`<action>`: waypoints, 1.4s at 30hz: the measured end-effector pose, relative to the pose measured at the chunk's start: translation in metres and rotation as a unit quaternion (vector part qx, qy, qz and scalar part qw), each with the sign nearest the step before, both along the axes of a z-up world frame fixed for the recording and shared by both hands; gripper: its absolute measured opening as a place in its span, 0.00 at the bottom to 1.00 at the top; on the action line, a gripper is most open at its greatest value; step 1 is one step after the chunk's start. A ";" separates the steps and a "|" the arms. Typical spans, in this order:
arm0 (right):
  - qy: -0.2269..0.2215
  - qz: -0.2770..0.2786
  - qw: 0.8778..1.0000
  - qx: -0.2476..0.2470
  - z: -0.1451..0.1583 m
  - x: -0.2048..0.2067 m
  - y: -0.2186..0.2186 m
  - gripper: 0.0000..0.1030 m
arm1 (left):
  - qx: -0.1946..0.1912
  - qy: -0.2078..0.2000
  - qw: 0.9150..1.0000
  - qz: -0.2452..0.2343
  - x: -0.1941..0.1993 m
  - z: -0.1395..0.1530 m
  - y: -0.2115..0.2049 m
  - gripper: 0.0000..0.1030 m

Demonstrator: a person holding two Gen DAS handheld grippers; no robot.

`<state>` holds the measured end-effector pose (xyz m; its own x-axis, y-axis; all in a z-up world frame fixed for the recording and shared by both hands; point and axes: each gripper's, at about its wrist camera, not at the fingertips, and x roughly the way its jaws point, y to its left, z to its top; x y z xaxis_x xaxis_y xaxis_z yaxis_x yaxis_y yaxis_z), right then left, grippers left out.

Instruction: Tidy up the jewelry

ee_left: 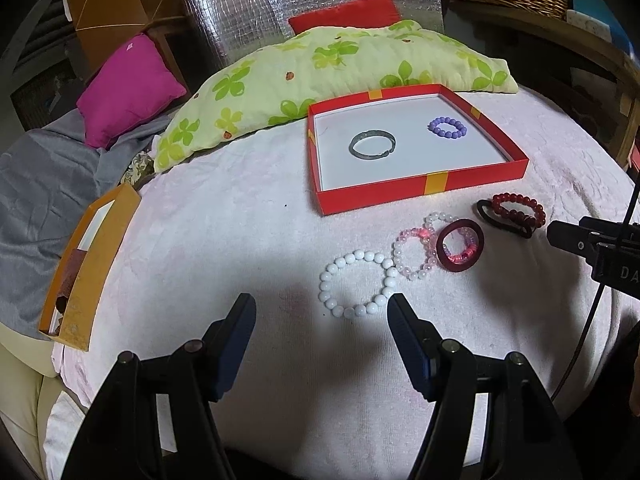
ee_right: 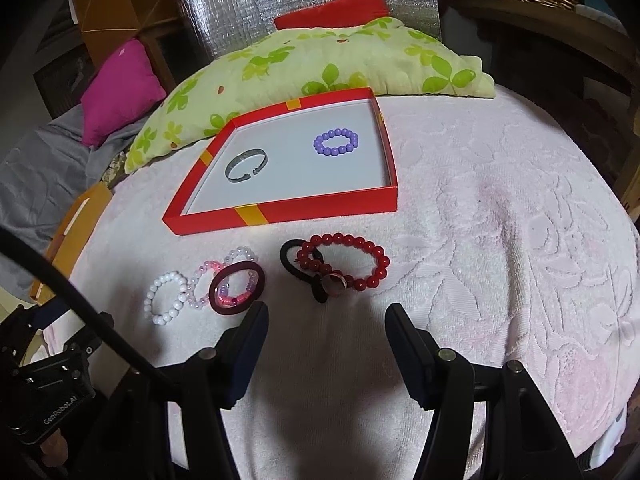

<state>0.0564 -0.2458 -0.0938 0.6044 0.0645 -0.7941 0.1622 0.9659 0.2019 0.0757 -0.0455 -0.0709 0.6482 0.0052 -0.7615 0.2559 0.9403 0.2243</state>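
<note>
Both jaws spread wide, nothing held. Left hand-held gripper [ee_left: 322,312] hovers low over the pink towel [ee_left: 224,248] on the bed; the white bead bracelet [ee_left: 357,284] lies just ahead, its near-right edge beside the right fingertip. Touching it ahead-right is the pale pink bead bracelet [ee_left: 416,246], overlapped by the maroon hair band [ee_left: 460,245] with pink beads showing inside its ring. Right hand-held gripper [ee_right: 326,314] sits over the towel with the red bead bracelet [ee_right: 352,260] and the black hair tie [ee_right: 298,266] directly ahead between the fingertips, the two overlapping; the maroon band lies just beside its left fingertip. Beyond both: the red box tray [ee_right: 320,206], open top, near wall facing the grippers. Inside, the metal bangle [ee_right: 245,165] toward the left and the purple bead bracelet [ee_right: 336,142] toward the far right, well apart, white floor bare between and in front of them. Towel right of the right gripper is open out to the bed edge. Left of the left gripper, bare towel runs to an orange box [ee_left: 86,264] at the bed edge. Green leaf-print pillow [ee_left: 320,68] butts the tray's far wall; magenta cushion [ee_left: 128,88] far left.
</note>
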 end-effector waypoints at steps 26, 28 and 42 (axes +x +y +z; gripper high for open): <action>0.015 -0.001 1.000 -0.010 -0.009 0.005 0.002 0.64 | -0.029 0.016 0.999 0.001 0.013 -0.019 0.016 0.67; 0.017 -0.003 1.000 -0.004 -0.010 0.006 -0.001 0.65 | -0.042 0.023 0.999 -0.002 0.016 -0.024 0.020 0.67; 0.018 -0.033 0.999 0.037 -0.020 0.005 -0.029 0.65 | -0.100 0.061 0.993 -0.017 0.031 -0.046 0.029 0.67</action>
